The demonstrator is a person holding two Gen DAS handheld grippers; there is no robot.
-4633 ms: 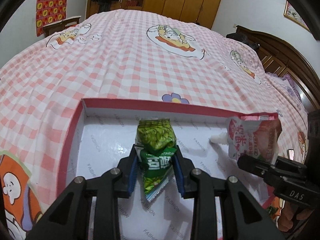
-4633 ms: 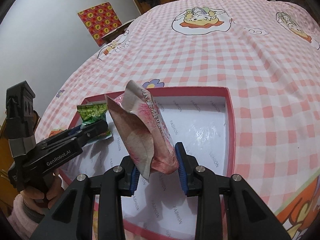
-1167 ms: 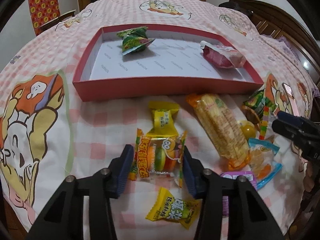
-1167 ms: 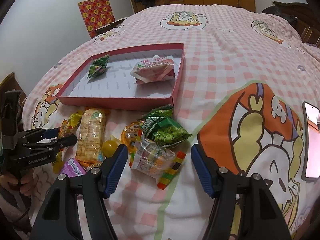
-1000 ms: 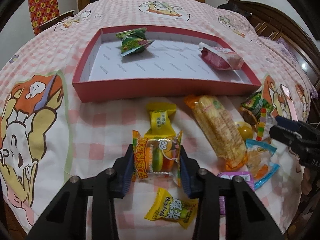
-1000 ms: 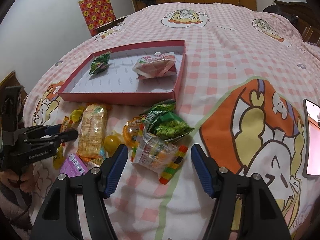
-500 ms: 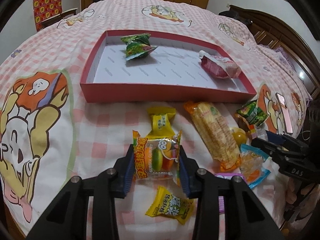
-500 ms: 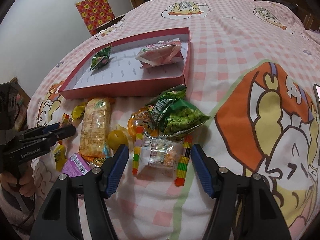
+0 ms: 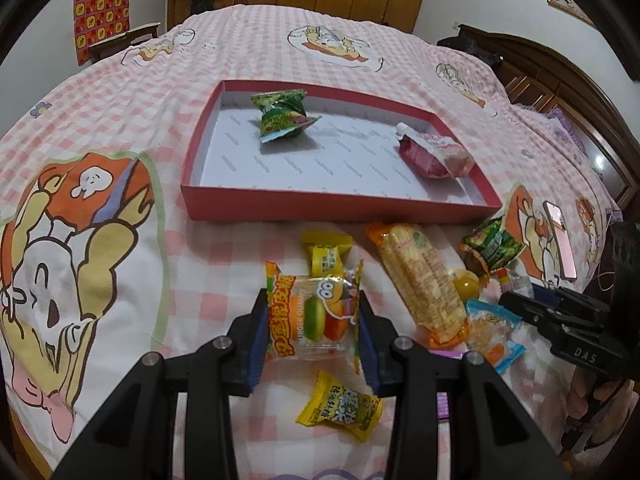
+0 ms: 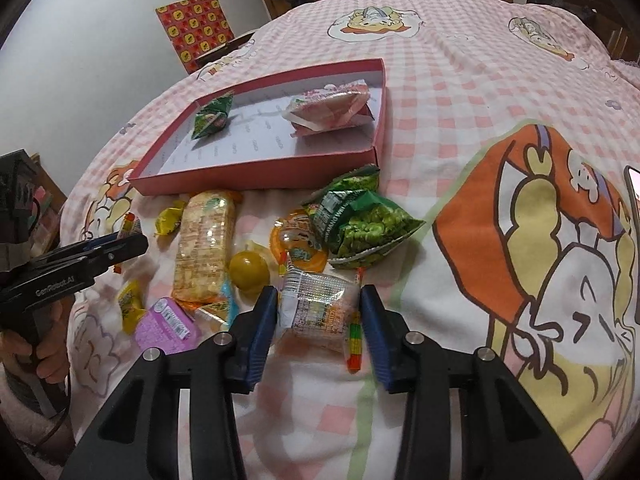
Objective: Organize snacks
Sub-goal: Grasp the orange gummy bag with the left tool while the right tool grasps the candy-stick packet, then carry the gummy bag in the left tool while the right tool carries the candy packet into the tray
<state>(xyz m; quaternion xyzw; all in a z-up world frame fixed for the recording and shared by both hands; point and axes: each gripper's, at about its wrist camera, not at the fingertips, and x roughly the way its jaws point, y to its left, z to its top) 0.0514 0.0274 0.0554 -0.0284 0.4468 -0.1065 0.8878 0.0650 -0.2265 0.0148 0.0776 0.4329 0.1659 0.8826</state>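
The left tool (image 9: 312, 330) clamped the burger gummy pack (image 9: 314, 312), bound for the red tray (image 9: 340, 203) at twelve o'clock. The right tool (image 10: 318, 320), jaws just closing, pinched a clear candy pack (image 10: 316, 312) on the bed.

"DAS" on right tongs (image 9: 532, 300), "GenRobot.AI" on left tongs (image 10: 132, 245), "BURGER GUMMY" on pkt (image 9: 314, 312)
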